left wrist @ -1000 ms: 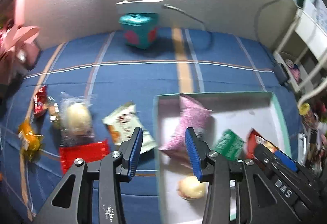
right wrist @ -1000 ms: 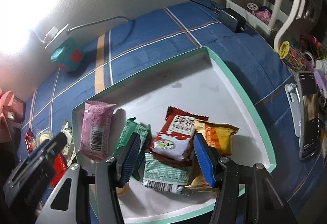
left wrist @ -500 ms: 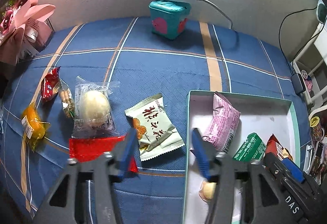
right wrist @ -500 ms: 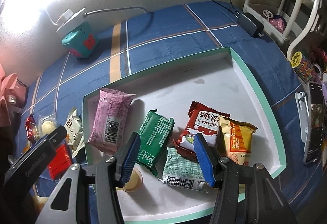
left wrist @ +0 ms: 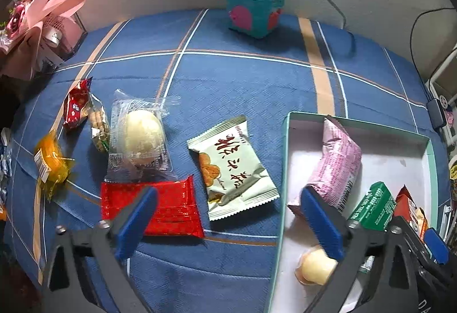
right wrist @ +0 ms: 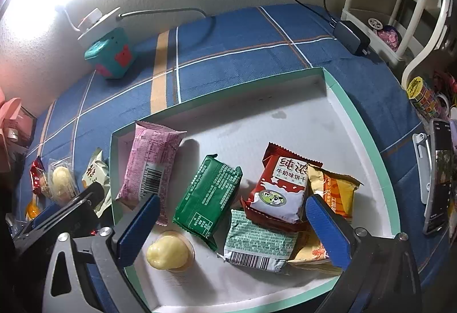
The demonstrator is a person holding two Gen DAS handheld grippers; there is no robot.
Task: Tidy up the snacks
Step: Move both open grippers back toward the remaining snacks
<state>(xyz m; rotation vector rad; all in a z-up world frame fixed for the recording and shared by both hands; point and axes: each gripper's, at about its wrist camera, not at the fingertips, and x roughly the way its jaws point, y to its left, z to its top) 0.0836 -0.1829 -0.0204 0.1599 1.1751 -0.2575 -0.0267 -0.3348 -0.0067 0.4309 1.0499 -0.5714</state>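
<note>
Risk sits mostly with the left gripper (left wrist: 228, 223): jaws opening wide, nothing between them, poised over the blue cloth (left wrist: 242, 78) between the red packet (left wrist: 168, 207) and the box (left wrist: 285, 170) rim. Cream packet (left wrist: 232, 167) lies just ahead of the gap, tilted, its near corner close to the red packet. Descent as aimed could catch both wrappers at once, or one blue finger (left wrist: 321, 225) could clip the box rim and shove the box. Flat foil packets on soft cloth are hard to pinch; fingers may slide over or bunch the fabric instead. Clear-wrapped bun (left wrist: 140, 135), orange sweet (left wrist: 51, 161) and small red packet (left wrist: 75, 104) are still outside, farther left, partly overlapping, so a grab there may drag neighbours. Right gripper (right wrist: 231, 220) is also opening, empty, above the box; green packet (right wrist: 208, 195), pale-green packet (right wrist: 257, 241) and red-white packet (right wrist: 281, 187) lie below the gap, pink packet (right wrist: 148, 167) and the round cake (right wrist: 168, 253) by the left finger (right wrist: 137, 230). Lowering here could crush or scatter stacked packets. Both tools are close together near the box's left wall; collision is plausible.
</note>
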